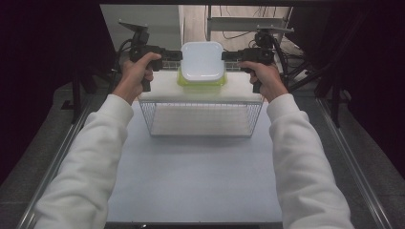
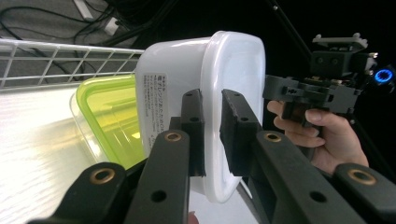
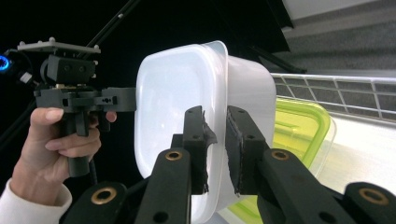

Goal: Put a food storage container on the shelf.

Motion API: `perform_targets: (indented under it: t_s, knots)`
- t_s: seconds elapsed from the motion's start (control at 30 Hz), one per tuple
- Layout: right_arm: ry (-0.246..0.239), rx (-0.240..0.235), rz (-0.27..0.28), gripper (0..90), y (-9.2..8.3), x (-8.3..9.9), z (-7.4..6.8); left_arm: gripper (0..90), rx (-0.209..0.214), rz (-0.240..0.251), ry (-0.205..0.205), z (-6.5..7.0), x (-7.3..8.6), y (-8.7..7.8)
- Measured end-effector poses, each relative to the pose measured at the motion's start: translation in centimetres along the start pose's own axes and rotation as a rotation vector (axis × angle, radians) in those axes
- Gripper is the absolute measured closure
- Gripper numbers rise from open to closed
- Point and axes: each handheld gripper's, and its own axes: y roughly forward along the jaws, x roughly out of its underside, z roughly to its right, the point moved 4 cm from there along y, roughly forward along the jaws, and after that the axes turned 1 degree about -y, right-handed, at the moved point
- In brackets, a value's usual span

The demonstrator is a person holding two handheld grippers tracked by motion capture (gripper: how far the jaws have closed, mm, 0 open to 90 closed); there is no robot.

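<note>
Left tool [image 2: 212, 133]: jaws clenched on the rim of the white container [image 2: 201, 93], one pad on each side of the lip. Right tool [image 3: 215, 149]: grasping the opposite rim of the same container the same way. In the high view the left tool [image 1: 177, 55] and right tool [image 1: 225, 56] face each other across the white container [image 1: 202, 61], which hangs level between them.

Directly under the held piece: green-lidded container [image 1: 184, 82], clear-walled, resting on a pale board [image 1: 157, 90]. The white container sits just above it or on it; contact cannot be told.

Handling note: judged a two-handed carry or stack. Keep both grips level and moving together; the rim is thin and a pull from one side would likely tip or twist it. Lower squarely over the green lid before letting go.

Below the board: wire basket [image 1: 200, 119], which the board spans. Basket stands on a light blue worktop [image 1: 191, 176].

Beyond: grey floor, dark curtains to both sides, cables and a stand behind.
</note>
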Motion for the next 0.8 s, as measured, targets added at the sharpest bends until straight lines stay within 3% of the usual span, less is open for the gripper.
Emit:
perform_targets:
  t_s: [0.13,0.33,0.4,0.43,0.47,0.8]
  knots:
    - [0.047,0.002,0.002,77.4,0.3,-0.4,0.5,79.5,0.016,0.002,-0.046,-0.7,-0.6,0.3]
    - [0.148,-0.039,0.015,76.8,0.9,-0.7,1.6,78.2,0.025,0.013,-0.114,-1.7,-1.3,0.9]
    - [0.166,-0.042,0.013,76.1,1.1,-0.8,2.0,77.6,-0.002,0.009,-0.122,-2.1,-1.5,1.2]
    - [0.169,-0.028,0.007,76.8,1.3,-0.7,2.1,77.4,-0.04,-0.001,-0.11,-2.4,-1.5,1.3]
    - [0.16,-0.005,0.0,77.3,1.4,-0.6,2.3,77.4,-0.035,0.006,-0.118,-2.6,-1.6,1.4]
    - [0.174,-0.015,0.023,78.2,1.5,-0.7,2.6,77.5,-0.029,0.016,-0.118,-2.7,-1.6,1.5]
